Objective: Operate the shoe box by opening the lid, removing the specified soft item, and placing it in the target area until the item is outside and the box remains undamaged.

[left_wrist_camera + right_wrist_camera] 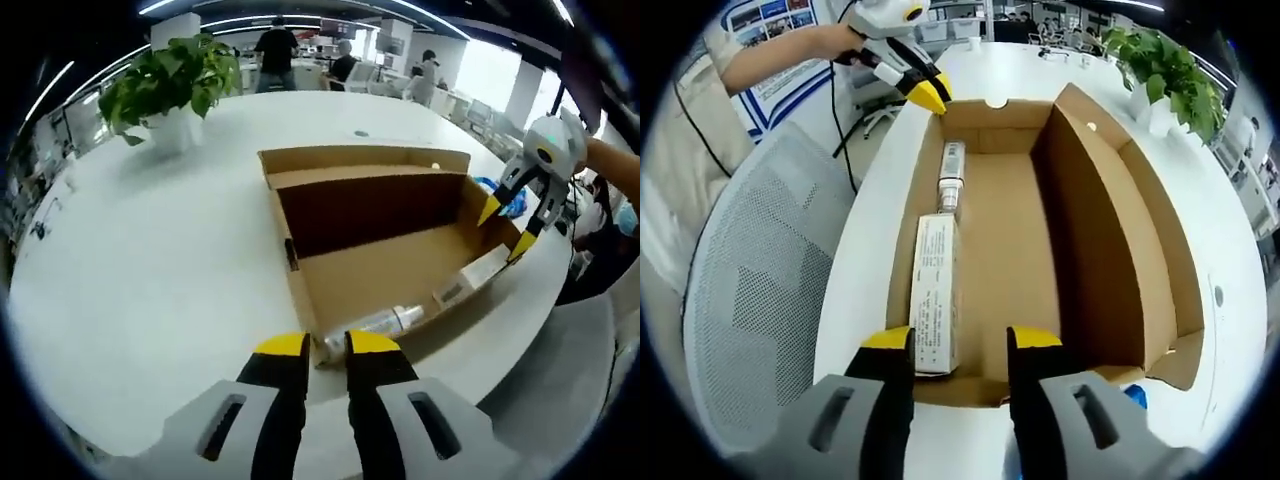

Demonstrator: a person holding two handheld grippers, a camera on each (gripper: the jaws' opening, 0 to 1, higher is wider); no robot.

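Observation:
An open cardboard shoe box [300,290] lies on the white table, its lid [1110,220] folded back and standing along one long side. Inside, along one wall, lie a silvery tube [385,322] [951,175] and a white printed carton [470,280] [935,295], end to end. My left gripper [328,345] hovers just outside the box corner nearest the tube, its jaws close together with nothing held; from the other side the left gripper [928,95] shows at that corner. My right gripper [960,342] is open over the opposite end wall, the carton's end just beyond its jaws. The right gripper [505,230] shows open there.
A potted plant [175,85] [1165,70] stands on the table beyond the lid. A grey mesh chair [760,300] sits at the table edge beside the box. Something blue [510,200] lies at the box end under the right gripper. A person's arm [770,55] holds the left gripper.

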